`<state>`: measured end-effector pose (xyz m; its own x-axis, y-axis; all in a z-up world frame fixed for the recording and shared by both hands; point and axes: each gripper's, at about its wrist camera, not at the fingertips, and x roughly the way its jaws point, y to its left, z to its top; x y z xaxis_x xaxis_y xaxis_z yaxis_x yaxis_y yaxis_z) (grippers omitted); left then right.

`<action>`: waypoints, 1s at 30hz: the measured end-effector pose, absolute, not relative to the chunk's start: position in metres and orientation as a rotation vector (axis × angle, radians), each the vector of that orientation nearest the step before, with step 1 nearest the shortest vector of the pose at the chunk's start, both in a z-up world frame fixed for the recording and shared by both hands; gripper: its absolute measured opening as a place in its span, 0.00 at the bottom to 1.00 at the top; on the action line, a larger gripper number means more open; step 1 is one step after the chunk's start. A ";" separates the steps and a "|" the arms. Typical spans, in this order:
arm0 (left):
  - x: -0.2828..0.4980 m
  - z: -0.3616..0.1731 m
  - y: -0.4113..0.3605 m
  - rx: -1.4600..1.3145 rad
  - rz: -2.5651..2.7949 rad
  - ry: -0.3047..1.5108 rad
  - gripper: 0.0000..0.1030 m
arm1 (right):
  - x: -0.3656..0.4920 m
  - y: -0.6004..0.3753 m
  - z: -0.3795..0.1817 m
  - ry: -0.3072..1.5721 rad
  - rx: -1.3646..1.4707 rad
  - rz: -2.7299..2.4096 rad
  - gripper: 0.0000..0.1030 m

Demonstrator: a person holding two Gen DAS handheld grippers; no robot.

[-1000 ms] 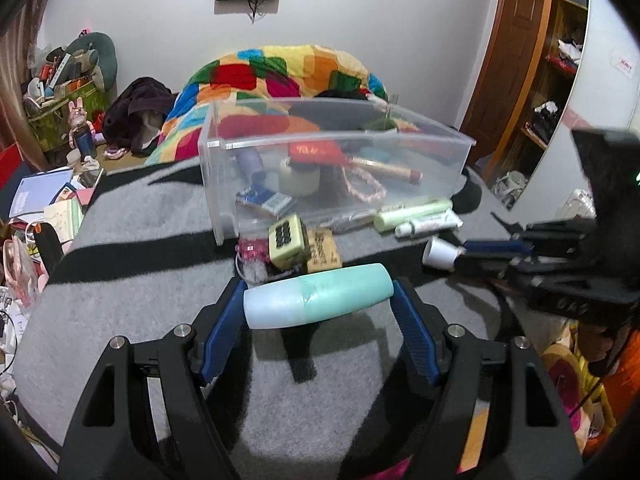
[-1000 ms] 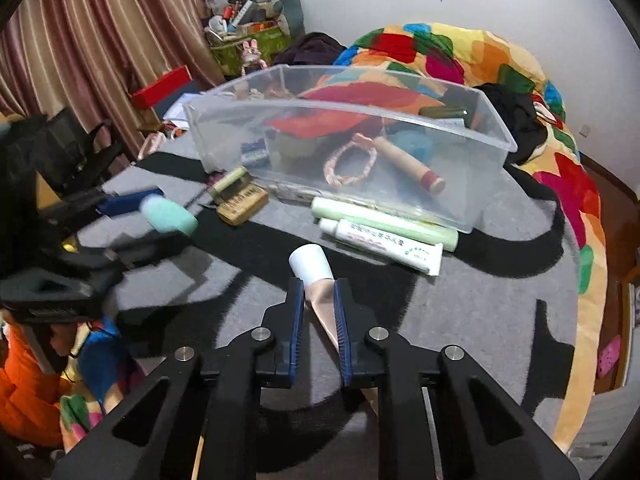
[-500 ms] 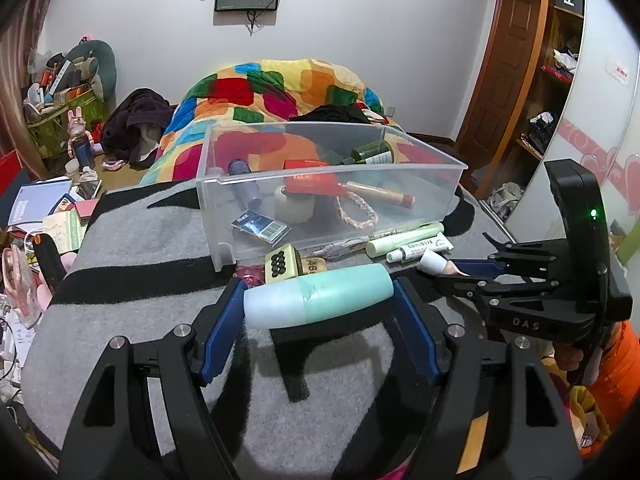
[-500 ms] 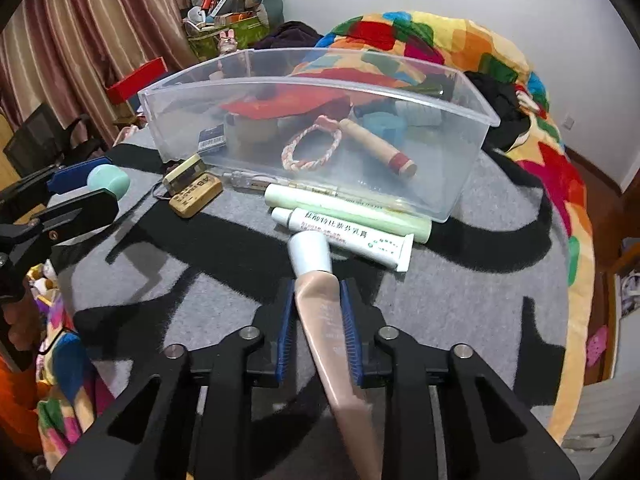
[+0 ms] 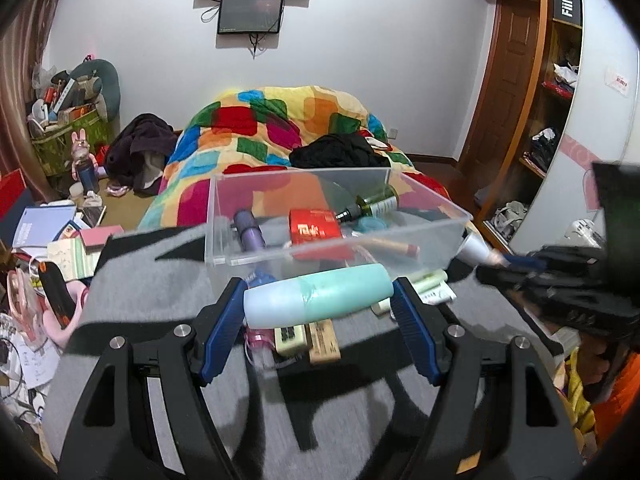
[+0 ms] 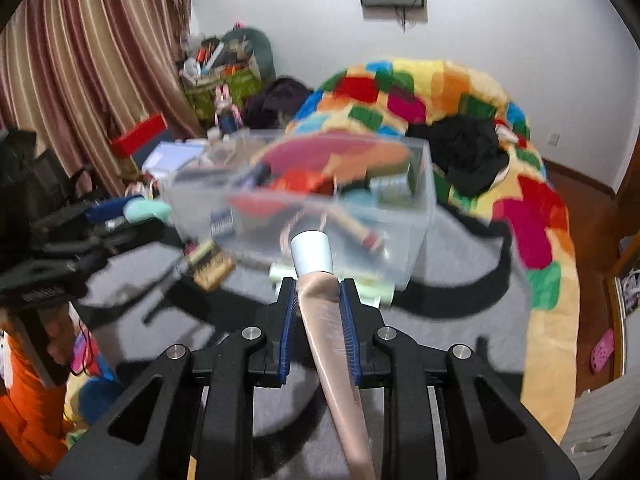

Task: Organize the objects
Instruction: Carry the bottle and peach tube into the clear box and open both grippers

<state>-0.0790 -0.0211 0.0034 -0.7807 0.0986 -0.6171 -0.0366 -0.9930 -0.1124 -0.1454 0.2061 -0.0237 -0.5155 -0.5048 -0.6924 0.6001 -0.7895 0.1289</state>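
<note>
Plainly, both hands were loaded and the bin lay ahead of each.

Left gripper (image 5: 319,300): its jaws stood fairly wide and were clamped end to end on the mint bottle (image 5: 318,294), one blue pad at the pale cap end, the other at the green base.

Bottle axis: crosswise to the fingers and close to level, so it ran roughly along the near wall of the clear bin (image 5: 224,220).

Right gripper (image 6: 319,312): its jaws were nearly closed and pinched the pinkish tube (image 6: 320,312) by its flat body.

Tube axis: in line with the fingers, white cap (image 6: 312,254) leading and pointing at the bin's near wall; the crimped tail ran back under the camera.

Bin: on the grey-and-black blanket (image 5: 160,280), ahead of and below both tools, already holding a red box (image 5: 314,228), a purple bottle (image 5: 250,232) and a dark green bottle (image 5: 374,202).

Still loose: two pale tubes (image 5: 430,284) and a small keypad gadget (image 5: 290,336) lay on the blanket just outside the near wall.

Nearer hand: likely the right, since its cap seemed to sit at the bin's right corner in the left view; motion blur in the right view left that uncertain.

Judgement: each item had to clear the rim before release, and the bottle, held sideways, needed the bin's long direction.
</note>
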 end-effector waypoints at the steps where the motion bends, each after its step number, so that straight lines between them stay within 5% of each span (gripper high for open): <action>1: -0.083 0.005 -0.022 -1.014 2.899 -0.143 0.71 | -0.148 0.206 -0.017 0.159 0.969 -2.297 0.19; 10: -0.126 0.010 -0.035 -1.057 2.916 -0.169 0.71 | -0.184 0.169 0.010 0.251 0.873 -2.368 0.19; 30: -0.161 -0.009 -0.036 -1.180 2.873 -0.161 0.71 | -0.234 0.113 -0.025 0.344 1.046 -2.235 0.20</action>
